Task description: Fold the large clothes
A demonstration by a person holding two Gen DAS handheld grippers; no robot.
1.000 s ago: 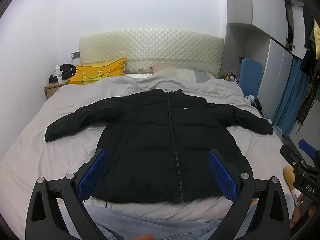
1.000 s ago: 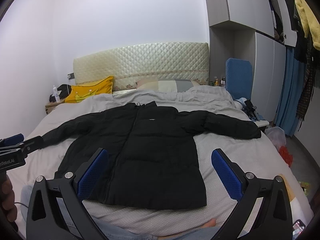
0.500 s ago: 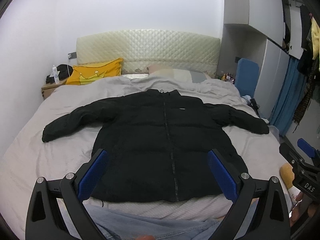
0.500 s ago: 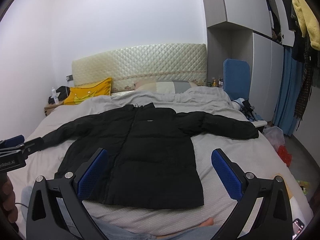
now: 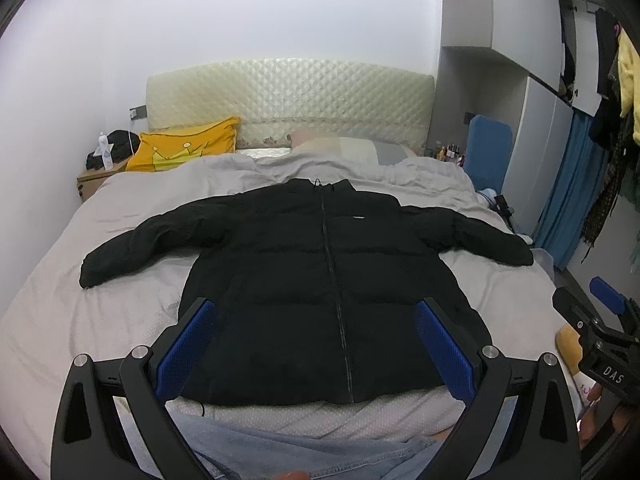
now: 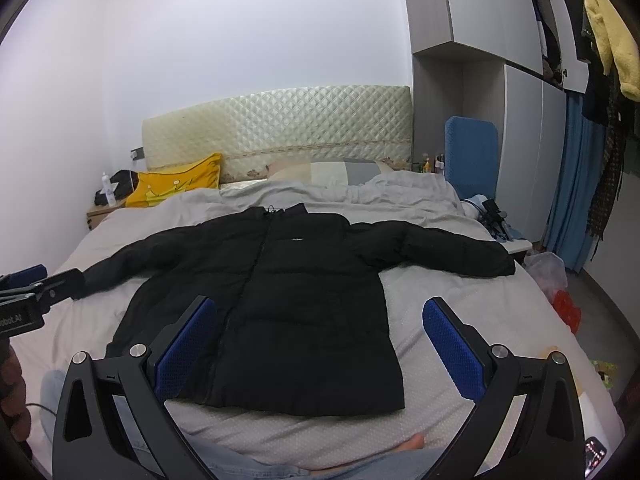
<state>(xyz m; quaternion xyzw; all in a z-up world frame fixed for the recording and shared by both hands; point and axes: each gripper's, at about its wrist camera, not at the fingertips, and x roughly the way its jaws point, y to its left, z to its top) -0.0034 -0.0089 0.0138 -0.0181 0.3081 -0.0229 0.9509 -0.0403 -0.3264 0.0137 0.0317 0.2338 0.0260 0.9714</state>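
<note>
jacket [image 5: 320, 280] flat on bed [image 5: 100, 320], unfolded | left hand-held gripper [image 5: 316, 344] and right hand-held gripper [image 6: 320, 344] both apart, empty | views barely shifted since a second ago: folding not begun

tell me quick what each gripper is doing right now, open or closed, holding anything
Left gripper: open, holding nothing, above the hem of the black jacket.
Right gripper: open, holding nothing, also over the jacket.
</note>
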